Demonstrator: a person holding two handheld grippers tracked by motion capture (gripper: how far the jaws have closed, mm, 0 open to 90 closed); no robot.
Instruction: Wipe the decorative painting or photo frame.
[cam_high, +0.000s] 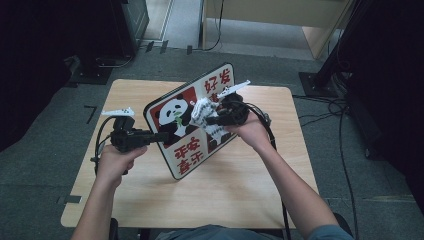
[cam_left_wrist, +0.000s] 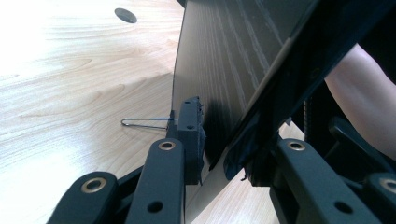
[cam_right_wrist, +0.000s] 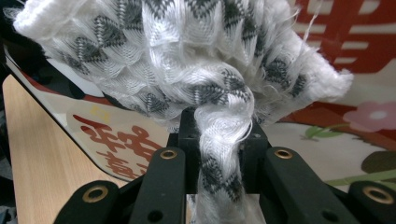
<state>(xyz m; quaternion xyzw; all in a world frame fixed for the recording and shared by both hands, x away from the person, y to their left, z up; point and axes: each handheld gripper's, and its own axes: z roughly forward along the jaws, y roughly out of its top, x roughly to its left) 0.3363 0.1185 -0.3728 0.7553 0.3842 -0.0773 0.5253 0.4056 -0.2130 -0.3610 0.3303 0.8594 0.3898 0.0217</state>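
A board with a panda picture and red characters (cam_high: 192, 150) stands tilted up over the wooden table (cam_high: 235, 190). My left gripper (cam_high: 162, 136) is shut on its left edge. In the left gripper view the jaws (cam_left_wrist: 219, 140) clamp the board's dark grey back (cam_left_wrist: 224, 60). My right gripper (cam_high: 211, 120) is shut on a white cloth with a grey pattern (cam_high: 201, 111), which rests against the board's printed face. In the right gripper view the cloth (cam_right_wrist: 187, 56) bunches above the gripper (cam_right_wrist: 222, 135), a strand pinched between the jaws, with the board (cam_right_wrist: 355, 51) behind it.
A thin wire loop (cam_left_wrist: 144, 122) sticks out from the board's back near the tabletop. The table has a round hole (cam_left_wrist: 126, 15). Cables (cam_high: 345, 150) trail on the grey floor at the right, with dark stands at the back corners.
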